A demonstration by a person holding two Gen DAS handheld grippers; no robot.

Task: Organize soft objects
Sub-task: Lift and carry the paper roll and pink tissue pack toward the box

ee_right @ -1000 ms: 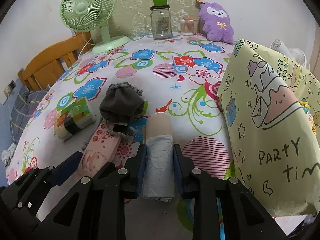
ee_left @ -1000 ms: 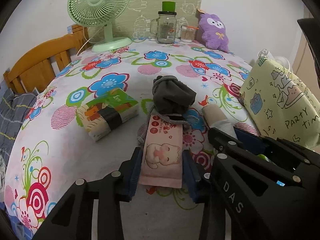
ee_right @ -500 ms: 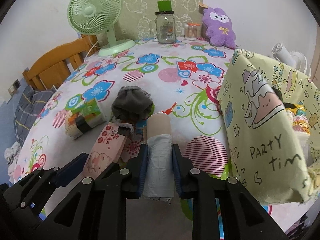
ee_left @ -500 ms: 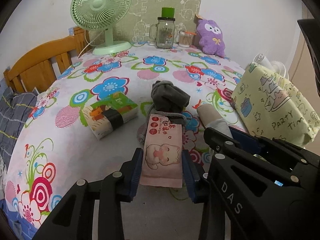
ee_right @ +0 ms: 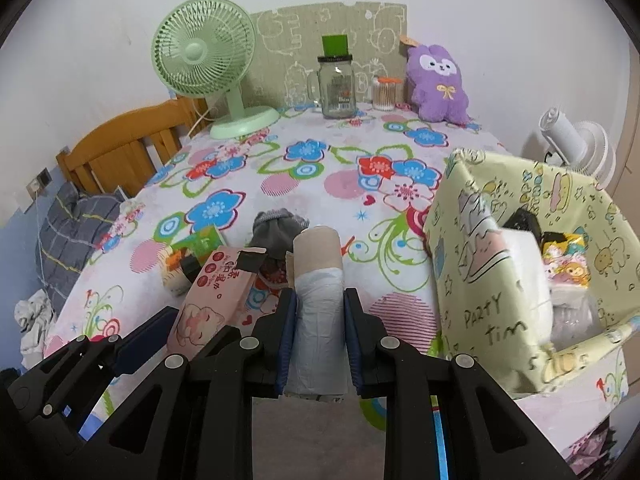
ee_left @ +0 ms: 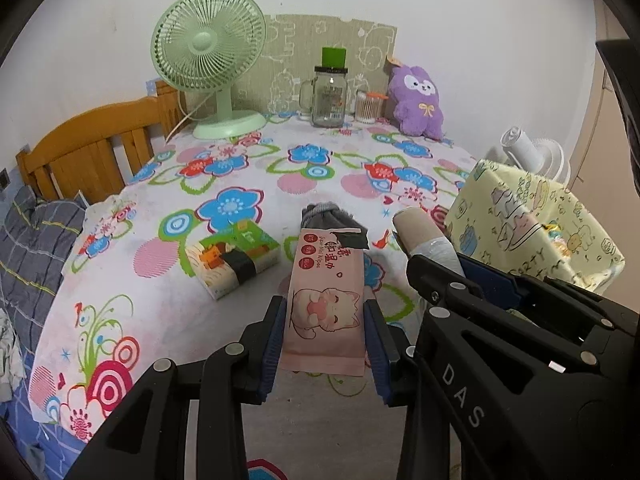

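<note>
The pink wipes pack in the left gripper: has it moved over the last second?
Yes. The pink wipes pack has lifted off the table; its far end now overlaps the grey pouch it earlier lay below.

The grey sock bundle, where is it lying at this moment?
In the left wrist view the grey sock bundle lies mid-table, just behind the pink wipes pack held by the left gripper, between the tissue pack and the roll.

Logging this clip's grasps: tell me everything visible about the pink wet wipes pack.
The pink wet wipes pack is a soft, flat plastic pouch printed with a cartoon cat, red dots and Chinese text, with a black flap near its far end. The left gripper pinches its near end between blue pads, holding it lifted above the floral tablecloth, pointing away toward the grey pouch.
</note>
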